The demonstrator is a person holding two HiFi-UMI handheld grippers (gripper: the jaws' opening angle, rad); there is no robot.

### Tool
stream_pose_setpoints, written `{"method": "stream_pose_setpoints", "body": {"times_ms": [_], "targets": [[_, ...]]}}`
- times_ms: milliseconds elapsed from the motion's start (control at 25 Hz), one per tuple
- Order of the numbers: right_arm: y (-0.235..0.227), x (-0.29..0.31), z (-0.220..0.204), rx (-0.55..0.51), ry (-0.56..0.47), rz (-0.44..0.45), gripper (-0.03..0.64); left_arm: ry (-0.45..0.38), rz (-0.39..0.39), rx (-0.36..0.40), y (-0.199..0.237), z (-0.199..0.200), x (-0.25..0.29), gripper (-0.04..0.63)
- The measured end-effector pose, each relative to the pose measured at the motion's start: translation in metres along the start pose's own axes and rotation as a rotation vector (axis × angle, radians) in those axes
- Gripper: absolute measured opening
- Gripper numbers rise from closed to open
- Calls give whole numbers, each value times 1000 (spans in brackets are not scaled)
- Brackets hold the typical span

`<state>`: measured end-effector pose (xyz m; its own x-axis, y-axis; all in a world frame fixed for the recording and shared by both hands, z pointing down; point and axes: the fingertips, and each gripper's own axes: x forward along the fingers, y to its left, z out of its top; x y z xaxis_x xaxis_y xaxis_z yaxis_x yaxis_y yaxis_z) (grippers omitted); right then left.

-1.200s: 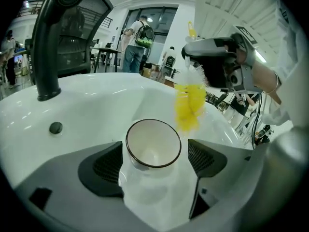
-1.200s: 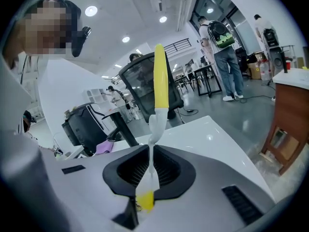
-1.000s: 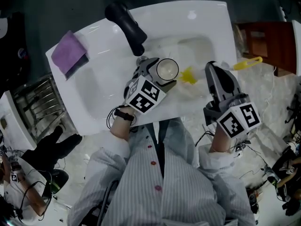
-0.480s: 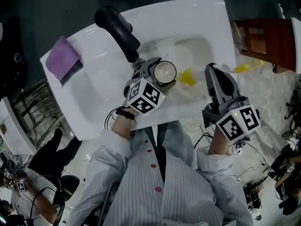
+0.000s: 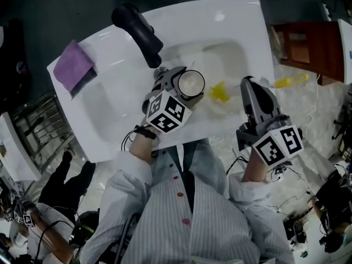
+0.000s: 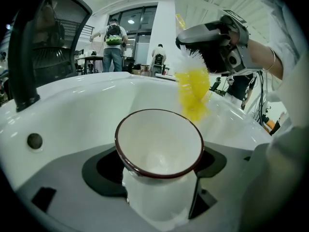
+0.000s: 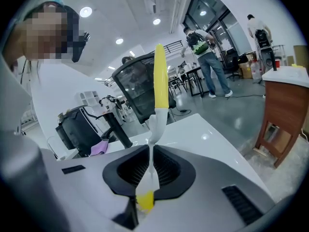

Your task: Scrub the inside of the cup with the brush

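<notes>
My left gripper (image 5: 179,89) is shut on a white cup (image 5: 192,83) with a dark red rim, held over the white sink (image 5: 231,26). In the left gripper view the cup (image 6: 159,146) sits between the jaws of the left gripper (image 6: 159,182), with its mouth facing the camera and nothing inside. My right gripper (image 5: 251,87) is shut on the brush (image 7: 160,83) by its thin white neck. The yellow bristle head (image 5: 220,91) hangs just right of the cup, outside it. The brush head (image 6: 193,88) shows beyond the rim, apart from it.
A black faucet (image 5: 138,31) rises at the sink's back left, close to the cup. A purple cloth (image 5: 76,65) lies on the sink's left ledge. A brown wooden cabinet (image 5: 308,48) stands to the right. People stand far off in the room.
The head view has shifted a little. Both grippers keep their hold, and the brush head stays just right of the cup.
</notes>
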<state>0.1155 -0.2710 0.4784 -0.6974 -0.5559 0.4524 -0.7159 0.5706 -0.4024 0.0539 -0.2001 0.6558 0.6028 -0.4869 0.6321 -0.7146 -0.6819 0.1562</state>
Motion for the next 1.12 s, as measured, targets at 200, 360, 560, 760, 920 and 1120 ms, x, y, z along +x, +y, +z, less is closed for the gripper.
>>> {"method": "stream_pose_setpoints", "body": {"times_ms": [200, 360, 560, 760, 920, 1120], "targets": [[6, -2, 8, -6, -16, 5, 52, -19, 12, 0, 3, 13, -14, 408], [14, -4, 17, -19, -33, 15, 52, -40, 33, -14, 6, 25, -27, 408], [27, -10, 31, -38, -55, 33, 52, -64, 58, -32, 7, 40, -49, 408], [44, -24, 52, -73, -75, 59, 52, -85, 80, -28, -1, 67, -76, 408], [62, -36, 64, -98, -103, 82, 52, -106, 95, -25, -9, 83, -99, 408], [78, -56, 91, -127, -164, 123, 52, -133, 125, -18, -19, 114, -124, 408]]}}
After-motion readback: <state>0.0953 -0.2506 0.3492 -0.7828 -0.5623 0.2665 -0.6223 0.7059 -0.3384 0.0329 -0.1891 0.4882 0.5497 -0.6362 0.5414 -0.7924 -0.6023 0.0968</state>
